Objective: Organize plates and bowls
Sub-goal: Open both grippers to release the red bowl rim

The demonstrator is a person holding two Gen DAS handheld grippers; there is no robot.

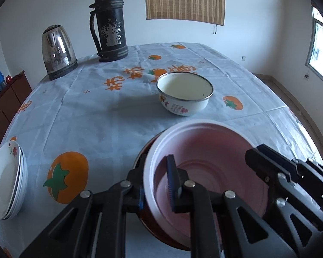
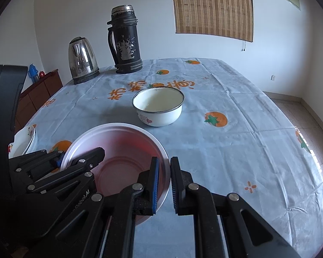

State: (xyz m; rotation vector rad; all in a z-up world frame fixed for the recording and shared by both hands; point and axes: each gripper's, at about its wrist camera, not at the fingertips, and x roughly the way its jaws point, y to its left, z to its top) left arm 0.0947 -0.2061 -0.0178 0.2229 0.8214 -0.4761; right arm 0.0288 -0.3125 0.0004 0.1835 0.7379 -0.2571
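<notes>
Presently both grippers, left gripper (image 1: 156, 182) and right gripper (image 2: 164, 185), pinch opposite rims of the pink bowl (image 2: 127, 150); uneven lifting could tilt it, slipping free onto the table's (image 2: 226, 150) near edge.

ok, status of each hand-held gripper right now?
Left hand-held gripper: shut on the rim of the pink bowl.
Right hand-held gripper: shut on the opposite rim of the same bowl.
</notes>
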